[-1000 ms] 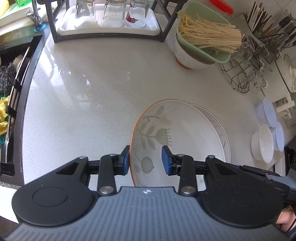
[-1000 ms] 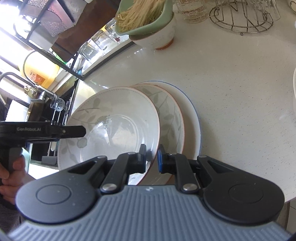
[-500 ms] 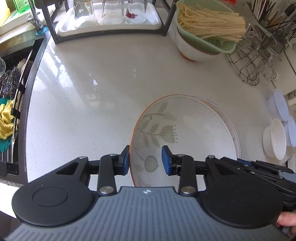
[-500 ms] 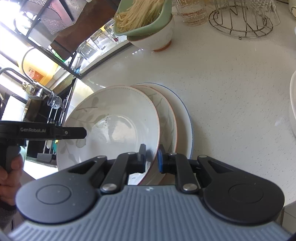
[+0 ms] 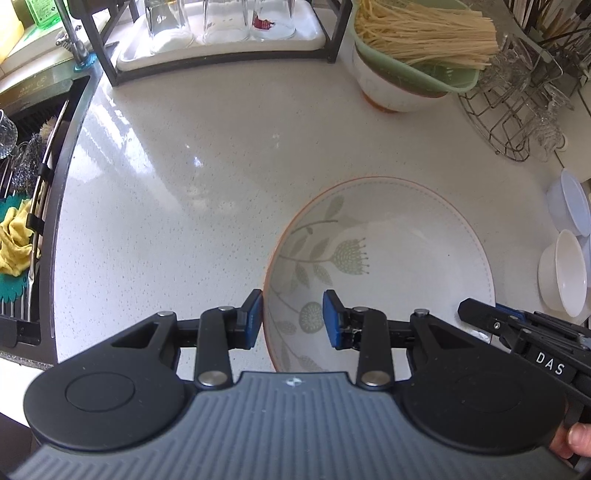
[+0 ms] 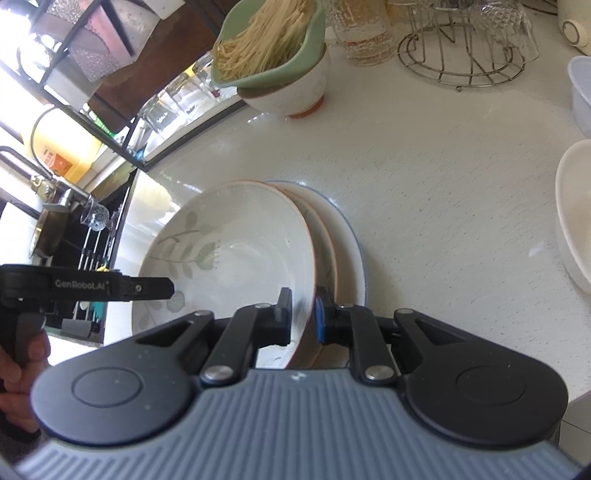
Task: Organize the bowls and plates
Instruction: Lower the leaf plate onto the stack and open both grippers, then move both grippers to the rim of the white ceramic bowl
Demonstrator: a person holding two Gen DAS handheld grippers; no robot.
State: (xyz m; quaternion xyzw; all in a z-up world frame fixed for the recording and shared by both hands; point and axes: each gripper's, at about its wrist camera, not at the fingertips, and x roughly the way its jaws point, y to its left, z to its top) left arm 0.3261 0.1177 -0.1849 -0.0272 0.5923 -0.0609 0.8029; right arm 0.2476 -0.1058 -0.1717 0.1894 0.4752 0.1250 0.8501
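Your right claw (image 6: 302, 316) is clamped on the near rim of the top floral plate (image 6: 236, 254), one finger inside the rim and the other outside it. That plate sits tilted on a stack: just beyond the outer finger you can see a second orange-rimmed plate (image 6: 325, 236) and under it a blue-rimmed plate (image 6: 352, 251), all resting on the speckled tabletop (image 6: 443, 184).

Your left claw (image 5: 291, 319) straddles the same floral plate (image 5: 380, 266) at its opposite rim. Its left pad lies against the outside of the rim, while the right pad stands apart from the plate wall, so this claw is open around the rim and not pinching it.

Far ahead of your left claw stands a white bowl holding a green strainer of dry noodles (image 5: 417, 33). To that claw's right, near the tabletop's edge, are small white bowls (image 5: 563, 273). Ahead and to the right sits a wire rack with glasses (image 5: 517, 110); to the left lies the sink (image 5: 22, 206).
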